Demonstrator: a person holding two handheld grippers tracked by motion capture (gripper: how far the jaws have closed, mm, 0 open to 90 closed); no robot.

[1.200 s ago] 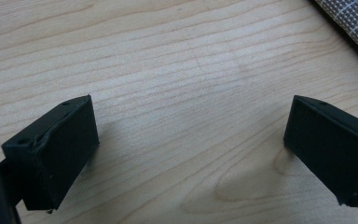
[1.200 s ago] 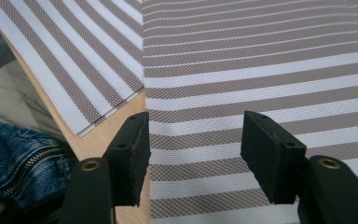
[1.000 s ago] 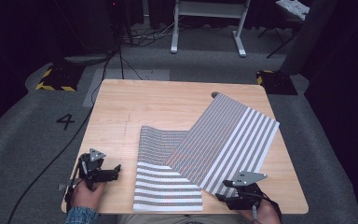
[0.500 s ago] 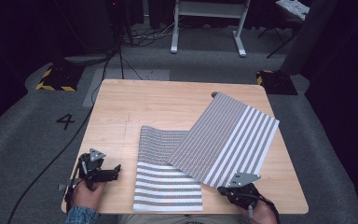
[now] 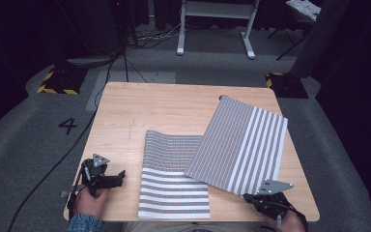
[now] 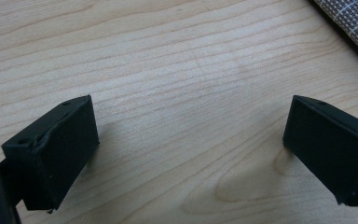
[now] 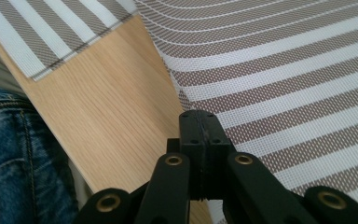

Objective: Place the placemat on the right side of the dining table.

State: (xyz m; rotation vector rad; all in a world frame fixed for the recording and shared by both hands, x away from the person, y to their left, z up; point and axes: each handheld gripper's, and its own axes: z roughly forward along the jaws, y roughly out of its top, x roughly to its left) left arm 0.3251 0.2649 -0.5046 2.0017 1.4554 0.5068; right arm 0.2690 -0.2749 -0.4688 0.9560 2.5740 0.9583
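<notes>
Comparing with the earlier frame, your right gripper (image 5: 249,197) has drawn the striped cloth (image 5: 239,144) toward 5 o'clock on the table (image 5: 174,104). Its jaws, just closing, are pressed together, pinching the cloth's near corner. Your left gripper (image 5: 121,177) rests spread at 7 o'clock, holding nothing. The right gripper view reveals your jeans (image 7: 14,154) beyond the table edge.

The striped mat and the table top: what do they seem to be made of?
Striped mat: probably a woven plastic or vinyl mesh, matt; the right gripper view shows a fine open weave in grey-brown and white bands. Table top: pale wood or a wood-look laminate, smooth with a slight sheen; long grain lines run across it.
</notes>
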